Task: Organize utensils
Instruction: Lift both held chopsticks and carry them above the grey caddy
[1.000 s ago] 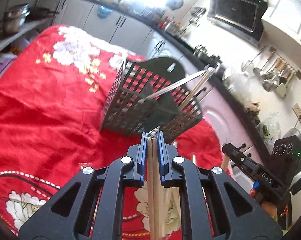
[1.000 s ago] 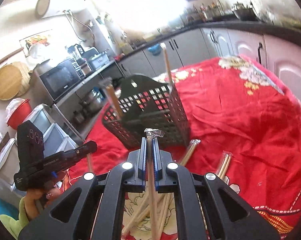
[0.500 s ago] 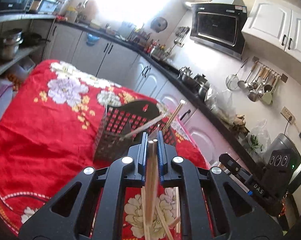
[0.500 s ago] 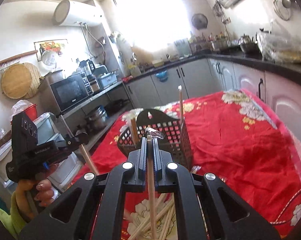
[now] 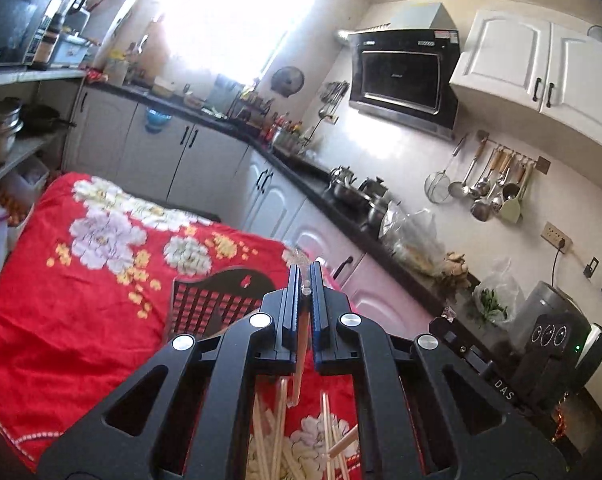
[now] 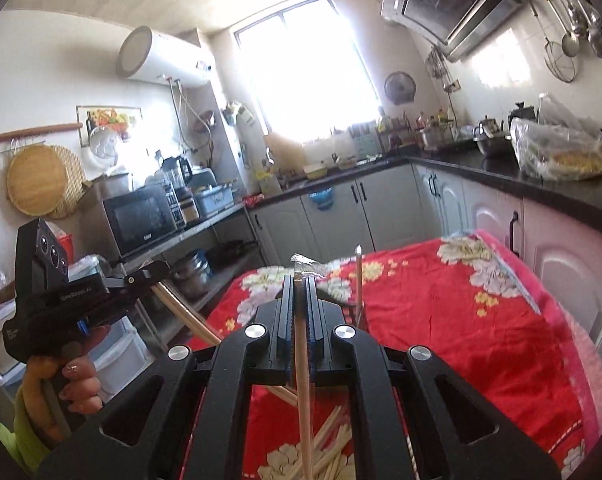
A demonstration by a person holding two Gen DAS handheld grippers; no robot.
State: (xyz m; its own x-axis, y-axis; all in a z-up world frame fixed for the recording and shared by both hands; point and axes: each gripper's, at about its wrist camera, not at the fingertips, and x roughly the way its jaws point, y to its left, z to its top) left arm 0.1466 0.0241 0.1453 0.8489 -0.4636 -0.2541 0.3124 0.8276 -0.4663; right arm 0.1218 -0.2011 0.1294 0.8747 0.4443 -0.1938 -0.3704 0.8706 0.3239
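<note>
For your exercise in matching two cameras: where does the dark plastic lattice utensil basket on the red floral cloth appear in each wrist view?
Left wrist view: the dark plastic lattice utensil basket sits lower centre-left, just left of the left gripper.
Right wrist view: mostly hidden behind the right gripper; only a sliver shows, with an upright chopstick beside it.
Shared landmark: the bright window.

Basket on the tablecloth, loose chopsticks before it.
</note>
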